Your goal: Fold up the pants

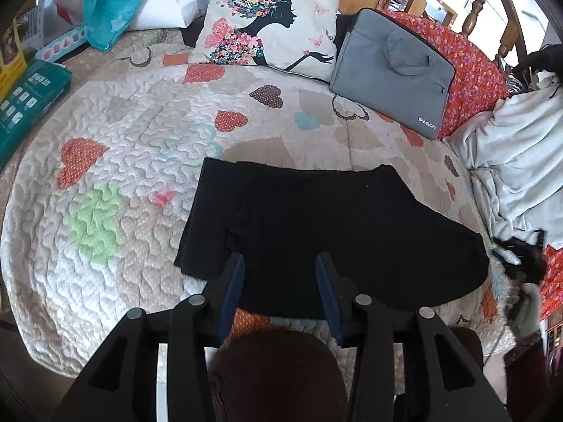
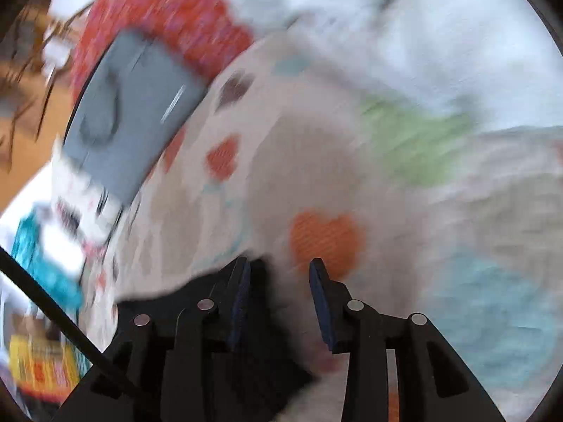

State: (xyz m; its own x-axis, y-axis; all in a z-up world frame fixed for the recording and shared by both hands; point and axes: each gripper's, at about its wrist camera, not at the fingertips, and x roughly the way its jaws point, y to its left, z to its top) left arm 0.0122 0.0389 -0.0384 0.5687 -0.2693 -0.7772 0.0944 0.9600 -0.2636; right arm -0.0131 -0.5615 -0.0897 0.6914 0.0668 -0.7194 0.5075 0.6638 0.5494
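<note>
Black pants [image 1: 316, 225]: lying folded flat on the heart-patterned quilt [image 1: 116, 161].
Left hand-held gripper [image 1: 279, 277]: hovering partly open over the pants' near edge, gripping nothing.
Right hand-held gripper [image 2: 279, 281]: partly open beside the pants' edge [image 2: 197, 295], empty, view blurring.

Left wrist view: bright, even daylight, sharp, soft shadows. Right wrist view: heavy motion blur, only fingers [image 2: 318, 295] crisp. Both: fisheye bend, dark corners.
</note>
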